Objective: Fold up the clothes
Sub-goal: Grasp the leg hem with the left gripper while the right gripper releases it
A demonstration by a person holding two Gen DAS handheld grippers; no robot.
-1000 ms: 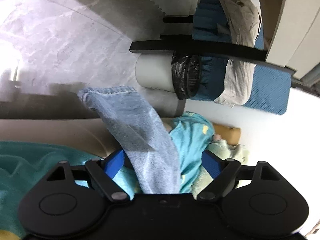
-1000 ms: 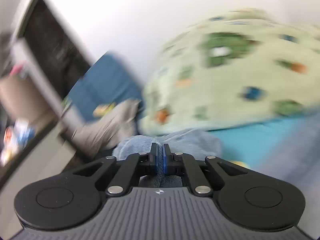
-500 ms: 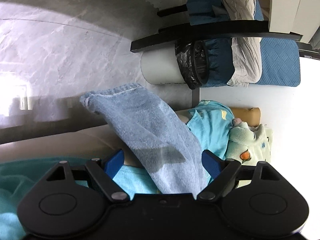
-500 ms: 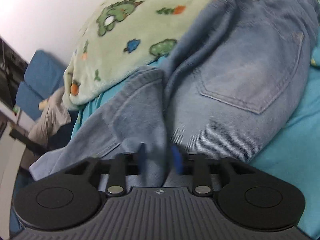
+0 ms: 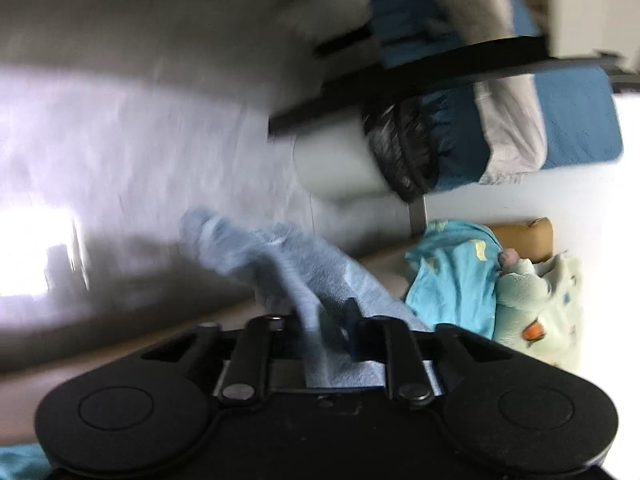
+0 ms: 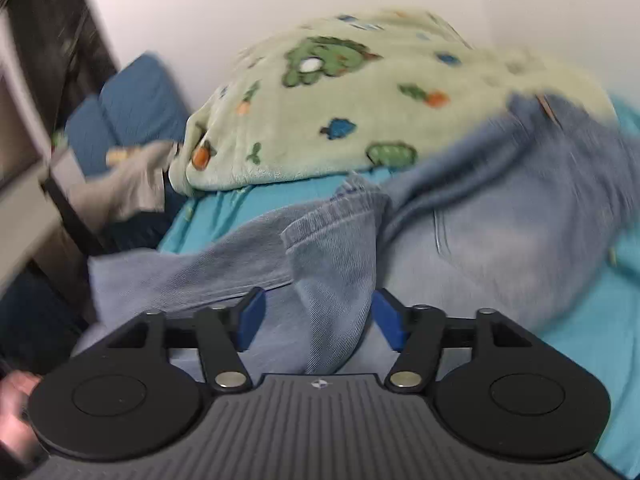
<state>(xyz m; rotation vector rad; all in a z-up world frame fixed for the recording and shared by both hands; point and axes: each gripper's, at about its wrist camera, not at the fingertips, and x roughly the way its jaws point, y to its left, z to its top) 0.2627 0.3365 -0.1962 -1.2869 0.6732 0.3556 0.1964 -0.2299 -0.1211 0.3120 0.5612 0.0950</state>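
Observation:
Light blue jeans (image 6: 500,240) lie on the teal bed sheet (image 6: 592,320), seat and back pocket to the right. One folded leg (image 6: 336,272) runs toward me between the blue pads of my right gripper (image 6: 318,318). Its jaws are opening and the pads stand clear of the denim. In the blurred left wrist view another leg of the jeans (image 5: 288,264) hangs off the bed edge over the floor. My left gripper (image 5: 324,320) is closing its jaws tight on this leg near the camera.
A green dinosaur blanket (image 6: 340,100) is heaped on the bed behind the jeans. Beyond the bed edge stand a white bin with a black bag (image 5: 340,164), a chair with blue cushions (image 5: 576,120) and grey floor (image 5: 140,140). A person's hand (image 6: 12,400) shows at the lower left.
My left gripper went from wide open to shut on the hanging jeans leg. My right gripper let go of the denim and opened, with the leg now lying loose between its pads.

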